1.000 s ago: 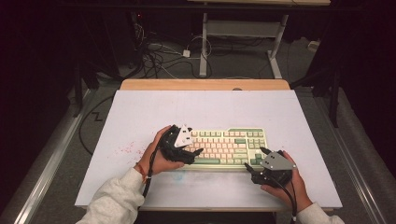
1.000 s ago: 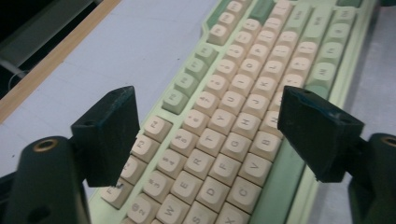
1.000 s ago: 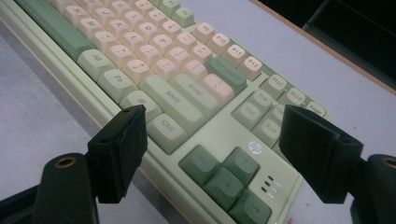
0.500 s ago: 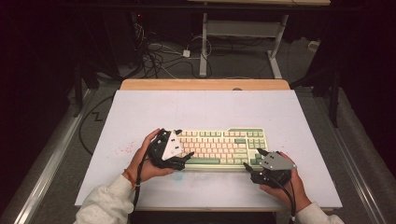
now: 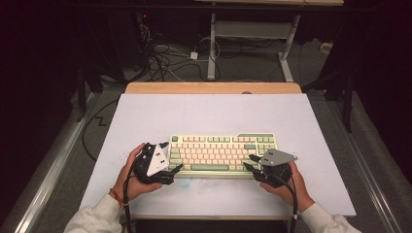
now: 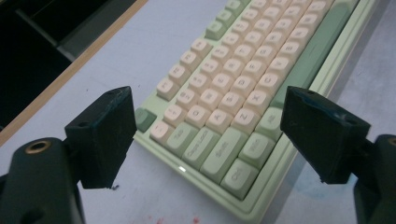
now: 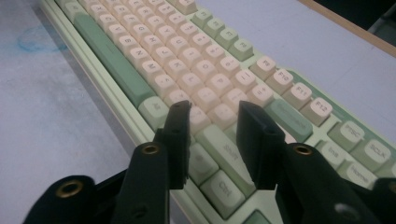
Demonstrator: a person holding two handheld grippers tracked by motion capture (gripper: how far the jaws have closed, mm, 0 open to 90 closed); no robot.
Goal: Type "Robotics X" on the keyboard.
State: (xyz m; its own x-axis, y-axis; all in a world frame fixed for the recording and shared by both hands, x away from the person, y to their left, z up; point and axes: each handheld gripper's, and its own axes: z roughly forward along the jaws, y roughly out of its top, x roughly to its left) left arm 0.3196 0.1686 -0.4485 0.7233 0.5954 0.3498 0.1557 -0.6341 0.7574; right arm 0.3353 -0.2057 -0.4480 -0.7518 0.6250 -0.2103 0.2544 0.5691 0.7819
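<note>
Left gripper [image 6: 205, 135] holds its jaws wide apart around the near left corner of the pale green and cream keyboard [image 5: 222, 154]. Right gripper [image 7: 212, 140], jaws just closing and narrow but gripping nothing, hangs over its right-hand keys, mid white table [image 5: 214, 111].

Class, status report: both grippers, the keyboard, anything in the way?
Left gripper open at keyboard left end. Right gripper just narrowed over right-hand keys, gripping nothing. Nothing in the way.
</note>
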